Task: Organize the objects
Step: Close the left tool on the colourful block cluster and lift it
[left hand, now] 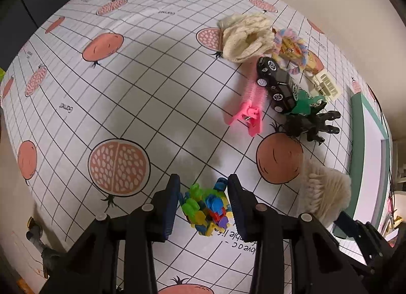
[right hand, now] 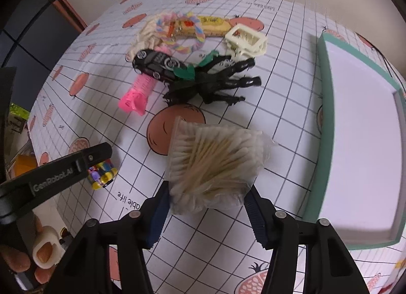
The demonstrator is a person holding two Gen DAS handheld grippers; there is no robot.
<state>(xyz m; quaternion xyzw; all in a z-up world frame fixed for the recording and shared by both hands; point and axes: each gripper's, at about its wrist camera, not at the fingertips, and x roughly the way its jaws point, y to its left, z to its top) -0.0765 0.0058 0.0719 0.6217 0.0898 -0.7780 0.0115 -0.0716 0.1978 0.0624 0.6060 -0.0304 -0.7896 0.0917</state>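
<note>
Right wrist: cotton swab bag (right hand: 215, 164), clear plastic, wooden sticks.

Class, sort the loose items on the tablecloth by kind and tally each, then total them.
Hair clips: 3, pink, black, cream
Toy car: 1
Cotton swab bag: 1
Bundle of coloured pieces: 1
Scrunchie: 1
Snack packet: 1
Total: 8

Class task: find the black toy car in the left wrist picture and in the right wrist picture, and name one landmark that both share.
Left wrist view: black toy car lies upper right, above the pink hair clip.
Right wrist view: black toy car lies upper left of centre, above the pink hair clip.
Shared landmark: the pink hair clip.
</note>
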